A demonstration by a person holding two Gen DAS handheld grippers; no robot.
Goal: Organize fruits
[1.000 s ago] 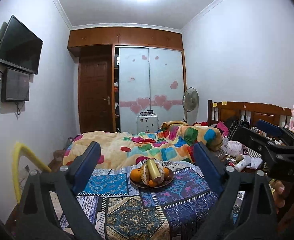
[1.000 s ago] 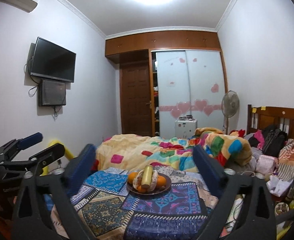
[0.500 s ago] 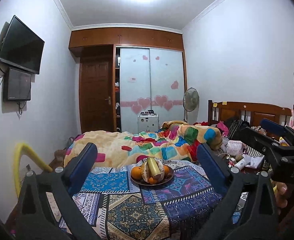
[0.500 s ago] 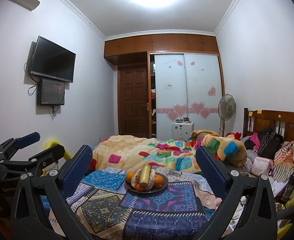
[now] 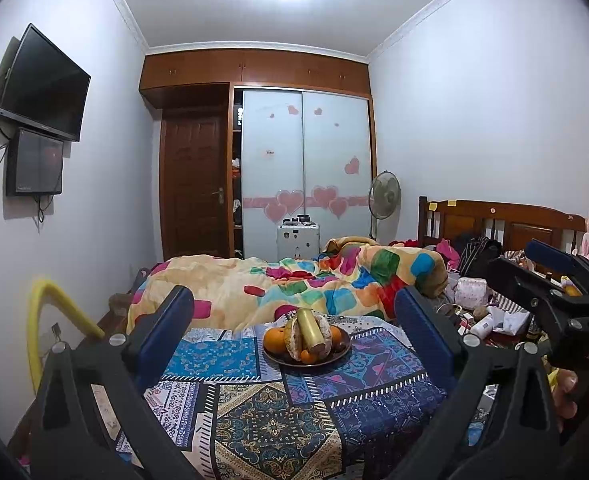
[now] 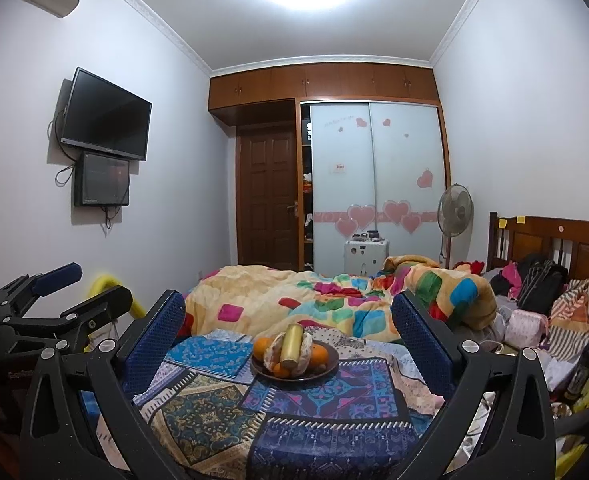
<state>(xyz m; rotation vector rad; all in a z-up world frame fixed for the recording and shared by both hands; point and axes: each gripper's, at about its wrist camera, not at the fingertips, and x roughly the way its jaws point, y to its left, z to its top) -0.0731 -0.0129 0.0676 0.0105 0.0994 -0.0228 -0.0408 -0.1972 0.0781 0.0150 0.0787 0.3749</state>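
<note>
Holding both claws back from the tabletop (image 6: 294,432), which wears a patchwork cloth. Left claw (image 5: 294,332) spread wide, nothing between its pads; right claw (image 6: 288,332) likewise spread and empty. Each frames the dark plate (image 5: 336,358) sitting toward the far side of the cloth, near the bed (image 5: 294,280) with its bright quilt. On the plate: oranges (image 5: 275,340) at the left and right edges, a small one at the front, two pale netted fruits leaning together in the middle, and a yellowish cylinder (image 6: 292,344) laid across them, too small for me to name. All fruit I can see sits heaped on that one plate; none lies loose on the cloth. That fits either a pile waiting to be sorted or a pile already gathered, and these views do not settle which. My judgement, should the heap need handling: come in low and level, one claw at a time, so they do not cross over the plate. Oranges are round and will roll, so close across the widest part, gently. The cylinder rests on top of the netted pair; disturbing those beneath would likely tip it. The cloth may slide, so no dragging the plate.
</note>
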